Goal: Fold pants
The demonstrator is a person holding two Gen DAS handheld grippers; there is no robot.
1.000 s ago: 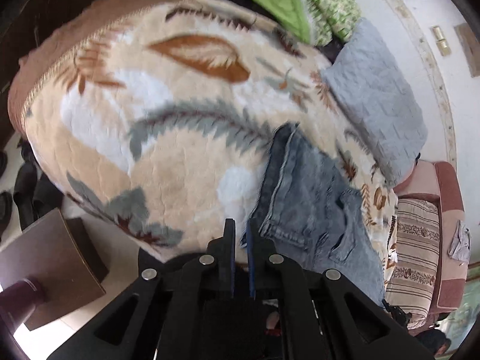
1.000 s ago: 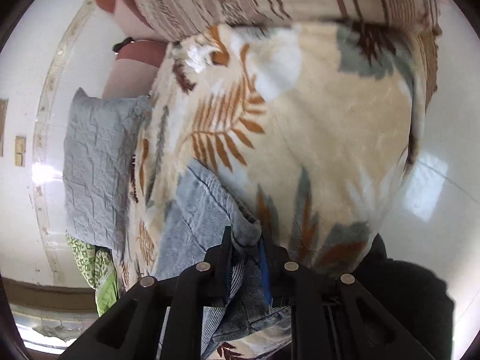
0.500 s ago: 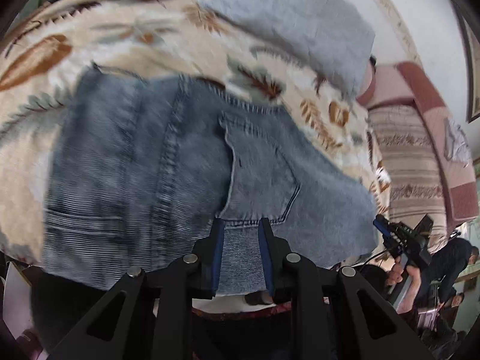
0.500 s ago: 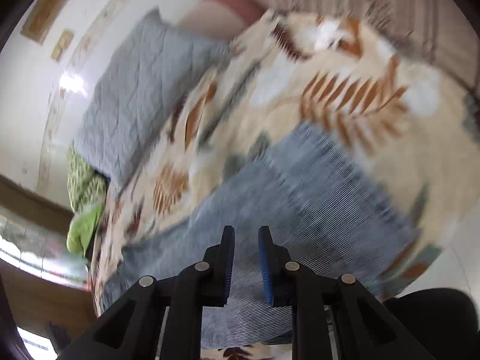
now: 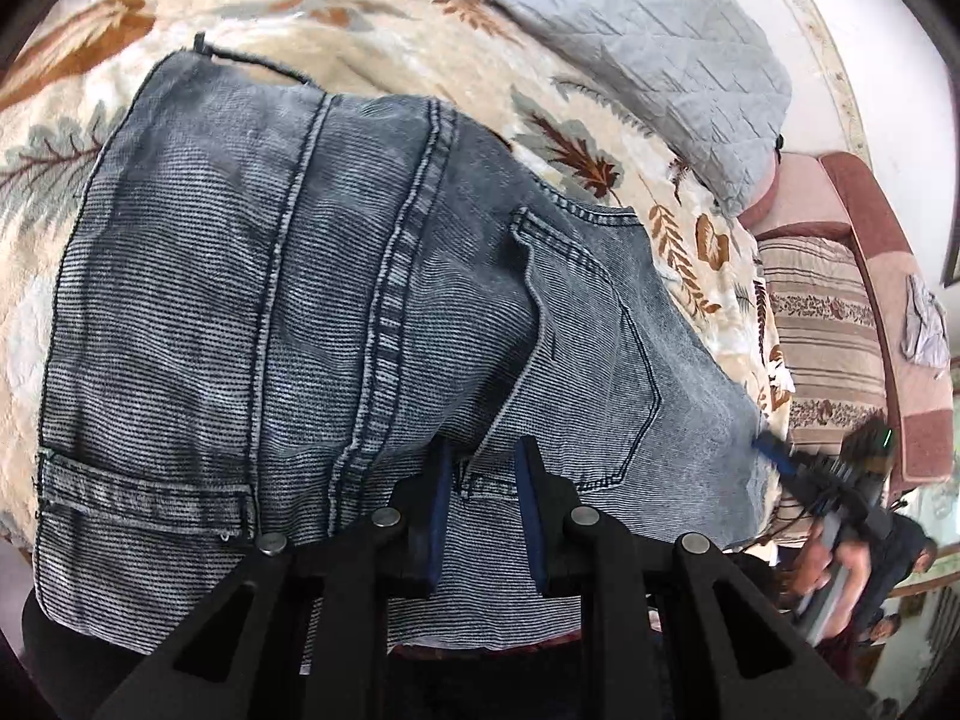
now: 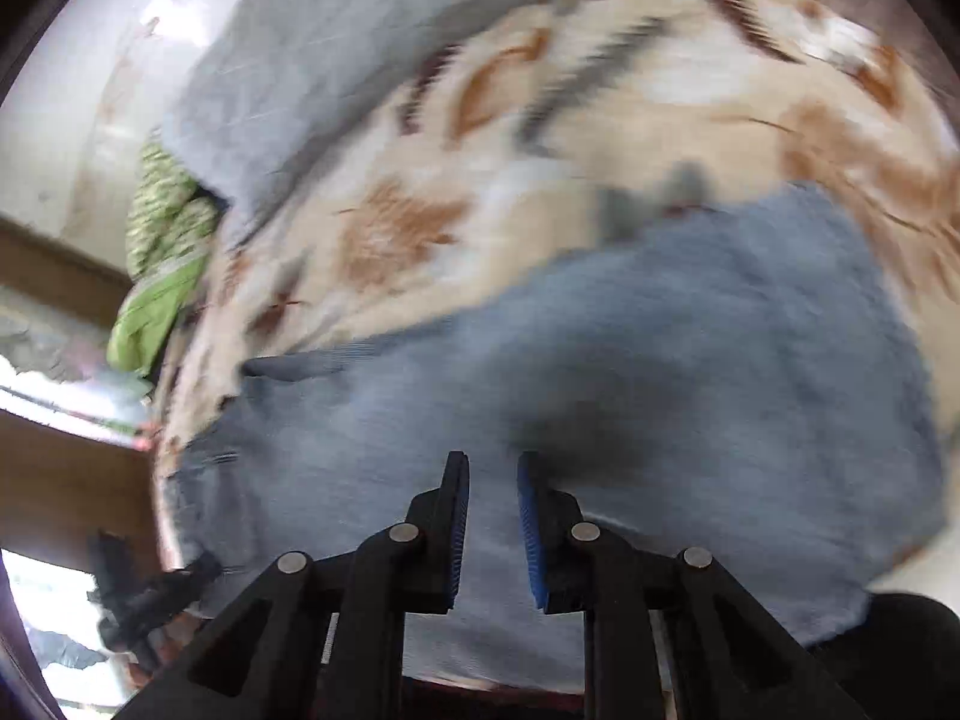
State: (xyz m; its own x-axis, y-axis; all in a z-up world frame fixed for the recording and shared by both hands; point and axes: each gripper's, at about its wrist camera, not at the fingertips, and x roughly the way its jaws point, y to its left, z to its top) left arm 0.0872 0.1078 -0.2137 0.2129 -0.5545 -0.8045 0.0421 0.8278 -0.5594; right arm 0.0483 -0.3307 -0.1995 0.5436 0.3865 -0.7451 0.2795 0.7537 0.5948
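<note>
Grey-blue jeans (image 5: pixel 270 300) lie folded on the leaf-print blanket (image 5: pixel 360 18), with a back pocket (image 5: pixel 588 348) facing up. My left gripper (image 5: pixel 483 450) hovers over the pocket's lower edge. Its jaws stand a little apart and the denim shows flat in the gap, with nothing pinched. In the right wrist view, which is blurred by motion, my right gripper (image 6: pixel 492 462) hangs over the jeans (image 6: pixel 600 360) with a narrow gap between its blue pads (image 6: pixel 531 528). No cloth is bunched there. The right gripper (image 5: pixel 780 459) also shows at the jeans' right edge in the left wrist view.
A grey quilted pillow (image 5: pixel 648 30) lies at the head of the bed, with green cloth (image 6: pixel 156 300) beside it. A striped cushion (image 5: pixel 822 324) and a pink sofa arm (image 5: pixel 888 276) stand to the right. A person's arm (image 5: pixel 840 570) is at the lower right.
My left gripper swung from the bed's edge to over the jeans and its jaws parted. My right gripper let go of the bunched denim, rolled and swept across the jeans.
</note>
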